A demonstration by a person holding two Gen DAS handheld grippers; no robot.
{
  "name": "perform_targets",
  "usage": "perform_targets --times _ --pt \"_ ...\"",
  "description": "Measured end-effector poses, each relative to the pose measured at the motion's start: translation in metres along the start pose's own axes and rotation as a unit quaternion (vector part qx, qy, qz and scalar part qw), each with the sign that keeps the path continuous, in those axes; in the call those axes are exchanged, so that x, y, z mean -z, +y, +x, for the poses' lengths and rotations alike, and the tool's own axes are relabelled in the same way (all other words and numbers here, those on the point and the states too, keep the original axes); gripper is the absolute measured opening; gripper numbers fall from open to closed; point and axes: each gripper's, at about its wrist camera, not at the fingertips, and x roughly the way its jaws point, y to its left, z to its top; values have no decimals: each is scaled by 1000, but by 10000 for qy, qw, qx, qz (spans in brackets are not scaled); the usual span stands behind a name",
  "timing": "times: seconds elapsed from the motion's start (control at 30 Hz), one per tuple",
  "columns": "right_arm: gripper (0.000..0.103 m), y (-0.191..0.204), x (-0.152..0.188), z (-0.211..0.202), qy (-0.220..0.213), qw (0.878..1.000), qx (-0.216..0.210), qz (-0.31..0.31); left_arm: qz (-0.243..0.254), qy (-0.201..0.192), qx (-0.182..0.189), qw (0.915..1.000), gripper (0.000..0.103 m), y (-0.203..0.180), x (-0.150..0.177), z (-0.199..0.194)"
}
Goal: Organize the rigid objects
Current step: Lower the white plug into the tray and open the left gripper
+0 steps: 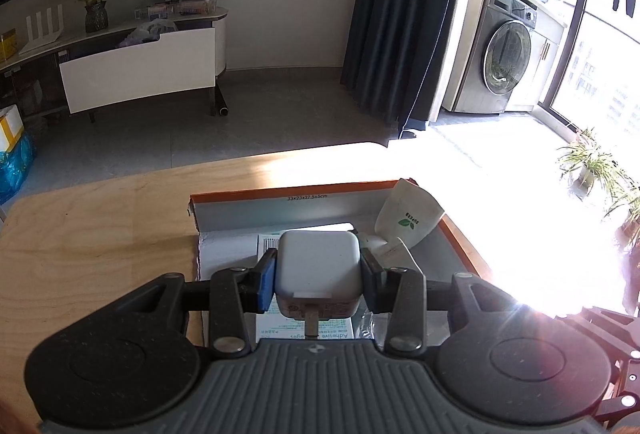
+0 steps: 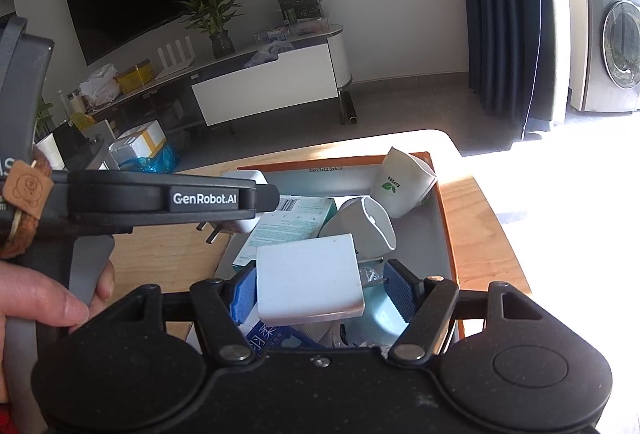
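Wooden table (image 1: 100, 218): orange box (image 2: 446, 226) holds cups (image 2: 400, 182), cartons (image 2: 296, 222).

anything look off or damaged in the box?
Yes. Two white paper cups in the orange-rimmed cardboard box are tipped over: the leaf-logo cup leans in the far corner, and the plain one in front of it has a crushed, dented rim. The contents are jumbled, not stacked.

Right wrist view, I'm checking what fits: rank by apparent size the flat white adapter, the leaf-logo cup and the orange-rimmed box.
1. orange-rimmed box
2. flat white adapter, inflated by nearness
3. leaf-logo cup
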Motion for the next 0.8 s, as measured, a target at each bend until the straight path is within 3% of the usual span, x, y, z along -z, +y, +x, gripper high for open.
perform_targets --times 0.23,0.57,0.8 --pt "84 -10 -2 -18 -451 9990 -56 -9 69 42 80 9999 42 -2 -11 17" --pt "84 -29 6 -41 -629 9979 -30 165 104 232 355 9990 43 -11 -25 49" --pt "84 -29 6 -52 -760 9969 -89 176 14 69 241 9997 58 -4 -29 28"
